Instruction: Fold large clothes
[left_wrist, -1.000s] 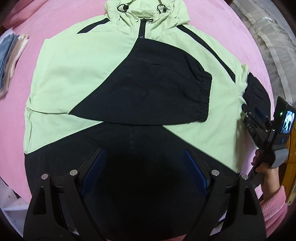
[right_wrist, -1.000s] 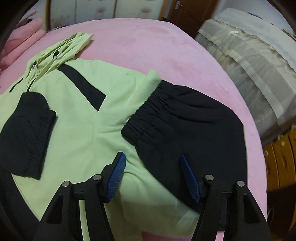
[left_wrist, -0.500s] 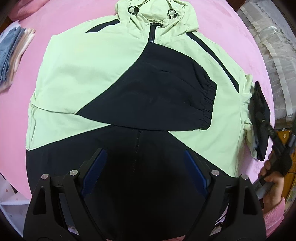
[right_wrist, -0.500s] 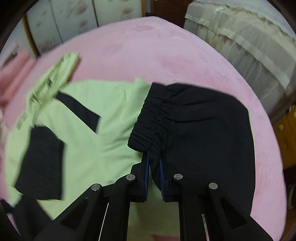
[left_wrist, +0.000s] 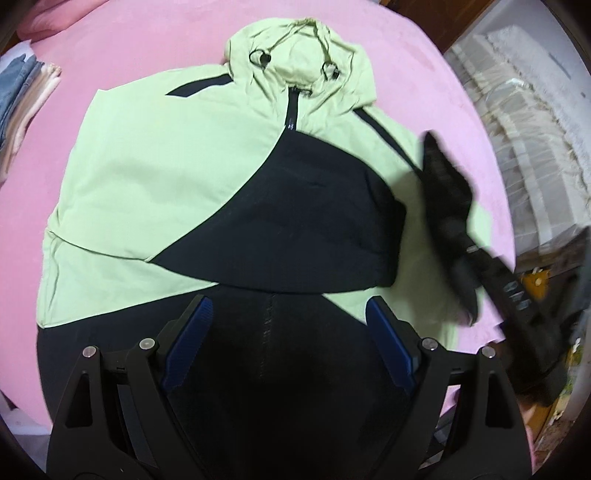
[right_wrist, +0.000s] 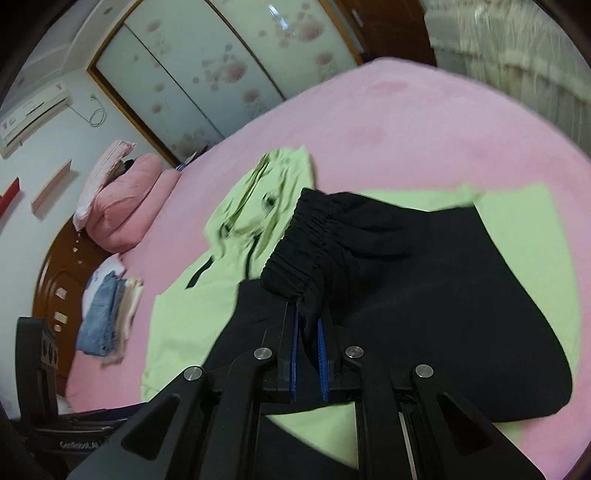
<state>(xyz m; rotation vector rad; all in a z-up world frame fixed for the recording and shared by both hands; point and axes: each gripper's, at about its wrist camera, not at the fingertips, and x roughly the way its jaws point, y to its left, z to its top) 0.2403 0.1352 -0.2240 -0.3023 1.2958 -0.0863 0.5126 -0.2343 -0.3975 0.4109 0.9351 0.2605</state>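
**Ana:** On the pink bed (left_wrist: 155, 48) lies the lime-green and black hooded windbreaker jacket (left_wrist: 159, 177), front up, hood toward the far side. One black sleeve (left_wrist: 317, 229) is already laid across its chest.

**Ben:** And the other black sleeve with the gathered elastic cuff (right_wrist: 295, 251)?

**Ana:** The right gripper (right_wrist: 308, 354) has its fingers clamped on it just below the cuff, lifted clear of the bed. The left gripper (left_wrist: 288, 343) hovers over the black hem, fingers spread wide, holding nothing.

**Ben:** Risks?

**Ana:** The grip is narrow; slick fabric could slide out mid-swing, I think. With nothing pinning the body, the pull may drag the jacket or disturb the folded sleeve.

**Ben:** Any writing?

**Ana:** Pale lettering on the gripper bodies, too blurred to read.
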